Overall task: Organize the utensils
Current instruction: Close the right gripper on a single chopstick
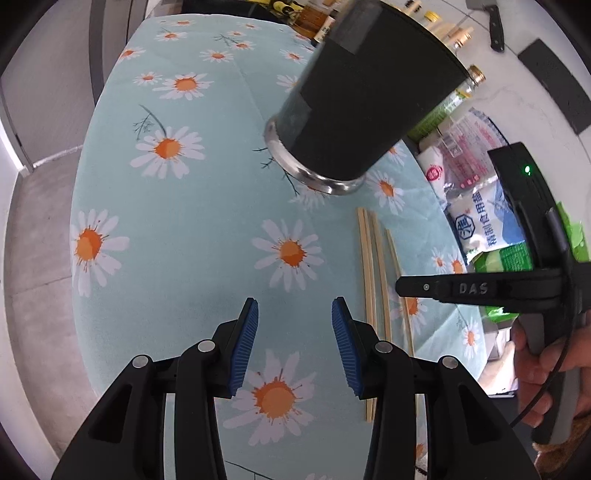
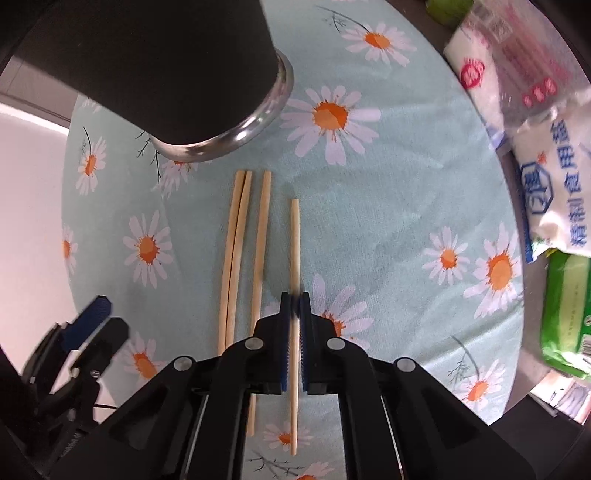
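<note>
Several wooden chopsticks [image 2: 260,236] lie side by side on the daisy-print tablecloth [image 2: 388,206]. My right gripper [image 2: 294,295] points almost straight down and is shut on the rightmost chopstick [image 2: 294,236], its blue pads [image 2: 283,332] squeezing it near the middle. A tall black utensil holder [image 2: 177,70] with a shiny metal base stands just beyond the chopsticks' far ends. In the left wrist view, my left gripper [image 1: 294,314] hovers open over bare cloth, left of the chopsticks [image 1: 369,280] and nearer than the holder [image 1: 362,92]. The right gripper [image 1: 406,287] enters there from the right.
Bags of salt [image 2: 546,184] and a green packet [image 2: 565,310] sit off the table's right edge. Bottles [image 1: 461,37] line the back. A cleaver [image 1: 493,22] hangs on the tiled wall. The table's left edge [image 1: 79,192] drops to a grey floor.
</note>
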### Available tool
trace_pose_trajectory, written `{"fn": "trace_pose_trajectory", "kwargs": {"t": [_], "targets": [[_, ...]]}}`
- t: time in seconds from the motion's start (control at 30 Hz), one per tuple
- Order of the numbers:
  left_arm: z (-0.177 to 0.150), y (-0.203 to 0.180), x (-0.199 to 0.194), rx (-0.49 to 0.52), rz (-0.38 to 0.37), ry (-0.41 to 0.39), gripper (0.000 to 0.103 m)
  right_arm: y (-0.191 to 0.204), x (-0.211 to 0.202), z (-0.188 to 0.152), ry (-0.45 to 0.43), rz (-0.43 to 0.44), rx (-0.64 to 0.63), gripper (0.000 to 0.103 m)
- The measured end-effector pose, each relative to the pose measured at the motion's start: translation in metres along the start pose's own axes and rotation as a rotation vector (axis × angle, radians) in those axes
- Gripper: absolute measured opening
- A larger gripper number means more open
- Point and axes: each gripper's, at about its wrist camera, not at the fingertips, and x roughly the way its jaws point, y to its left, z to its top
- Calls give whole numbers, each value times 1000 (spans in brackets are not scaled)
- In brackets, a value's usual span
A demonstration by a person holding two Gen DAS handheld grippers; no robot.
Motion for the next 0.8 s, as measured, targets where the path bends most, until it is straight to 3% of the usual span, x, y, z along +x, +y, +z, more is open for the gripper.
{"fn": "trace_pose_trajectory", "kwargs": {"t": [0.3, 0.5, 0.63, 0.8], "targets": [[6, -44, 10, 72, 27, 35, 40, -35, -23, -3, -56, 119, 20, 5], [11, -83, 20, 136, 47, 45, 40, -65, -47, -1, -129, 141, -5, 5], [11, -101, 33, 162, 82, 75, 38, -74, -64, -8, -197, 106, -46, 5], [14, -116, 49, 179, 136, 108, 36, -90, -69, -11, -207, 131, -74, 5]]}}
